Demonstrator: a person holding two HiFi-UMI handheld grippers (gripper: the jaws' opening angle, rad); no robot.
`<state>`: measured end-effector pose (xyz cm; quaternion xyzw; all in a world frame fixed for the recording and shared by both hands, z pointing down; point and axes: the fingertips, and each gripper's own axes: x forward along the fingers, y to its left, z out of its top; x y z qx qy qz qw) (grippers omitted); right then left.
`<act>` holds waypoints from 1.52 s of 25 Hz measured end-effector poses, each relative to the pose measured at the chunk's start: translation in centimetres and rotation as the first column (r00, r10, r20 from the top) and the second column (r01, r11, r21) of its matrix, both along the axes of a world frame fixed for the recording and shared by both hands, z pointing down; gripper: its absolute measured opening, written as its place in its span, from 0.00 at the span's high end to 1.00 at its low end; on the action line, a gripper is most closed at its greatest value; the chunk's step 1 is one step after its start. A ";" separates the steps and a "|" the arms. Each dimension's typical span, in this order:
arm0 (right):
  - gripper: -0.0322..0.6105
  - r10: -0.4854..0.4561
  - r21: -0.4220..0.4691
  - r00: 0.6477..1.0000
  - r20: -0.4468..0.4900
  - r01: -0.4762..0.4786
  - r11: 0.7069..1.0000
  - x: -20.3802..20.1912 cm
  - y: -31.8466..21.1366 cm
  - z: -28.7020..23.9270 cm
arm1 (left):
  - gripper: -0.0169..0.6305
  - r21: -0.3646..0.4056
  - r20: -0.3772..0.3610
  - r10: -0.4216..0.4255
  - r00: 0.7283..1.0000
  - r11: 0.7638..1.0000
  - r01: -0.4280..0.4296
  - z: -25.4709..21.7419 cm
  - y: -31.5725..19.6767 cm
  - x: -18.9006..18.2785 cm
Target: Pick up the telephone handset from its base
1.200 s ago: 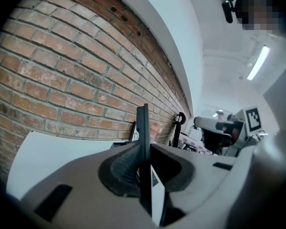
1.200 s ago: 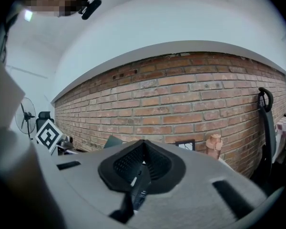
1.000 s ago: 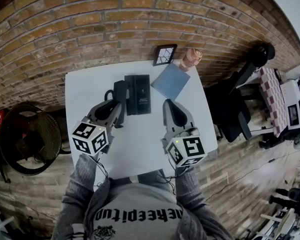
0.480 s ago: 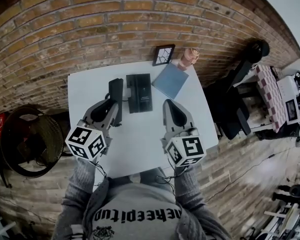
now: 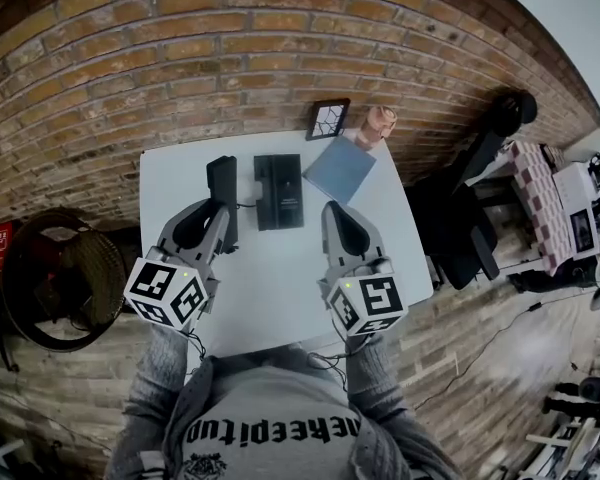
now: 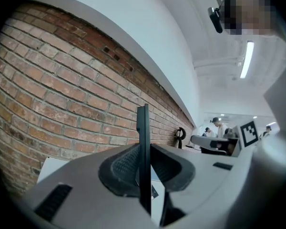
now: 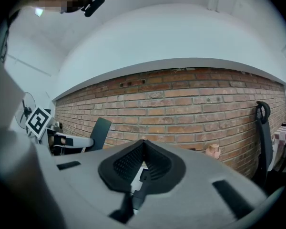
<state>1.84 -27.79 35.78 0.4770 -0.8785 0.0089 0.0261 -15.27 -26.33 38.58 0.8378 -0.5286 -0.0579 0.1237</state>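
The handset (image 5: 221, 180) is off its base (image 5: 278, 190) and sits just left of it, apart from it, lengthwise alongside. I have it in the left gripper (image 5: 218, 216). In the left gripper view it shows edge-on as a thin black strip (image 6: 143, 142) standing upright between the ribbed pads (image 6: 124, 168). Both pads press on its flat sides, so the jaws are only a narrow slot apart and clamped on it. A short length of cord (image 5: 246, 205) runs from the handset across to the base.

My right gripper (image 5: 332, 213) is over the white table (image 5: 270, 288), just right of the base and not touching it. In the right gripper view its pads (image 7: 126, 163) meet at the tips with nothing between them: closed and empty.

Beyond the base, toward the brick wall (image 5: 180, 68), a blue square pad (image 5: 340, 168) lies flat on the table, just beside the base's far right corner. A small dark picture frame (image 5: 327, 116) and a pinkish figure (image 5: 381, 121) stand at the table's far edge. Off the table I see a round black fan (image 5: 55, 278) to the left and a black office chair (image 5: 460, 218) to the right. Nothing lies between the handset and the base apart from the cord.
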 end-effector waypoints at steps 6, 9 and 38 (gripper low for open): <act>0.94 -0.033 0.013 0.999 -0.001 0.033 0.999 0.4 0.5 -0.7 | 0.87 0.036 0.031 -0.065 0.997 0.997 0.064 -1.5 1.3 0.1; 0.94 -0.044 0.022 0.999 -0.001 0.044 0.999 0.9 0.7 -1.1 | 0.87 0.059 0.047 -0.097 0.994 0.994 0.094 -2.3 1.9 0.4; 0.94 -0.133 0.118 0.991 -0.018 0.134 0.984 7.7 5.5 -4.6 | 0.87 0.201 0.085 -0.383 0.920 0.911 0.361 -8.6 10.6 4.4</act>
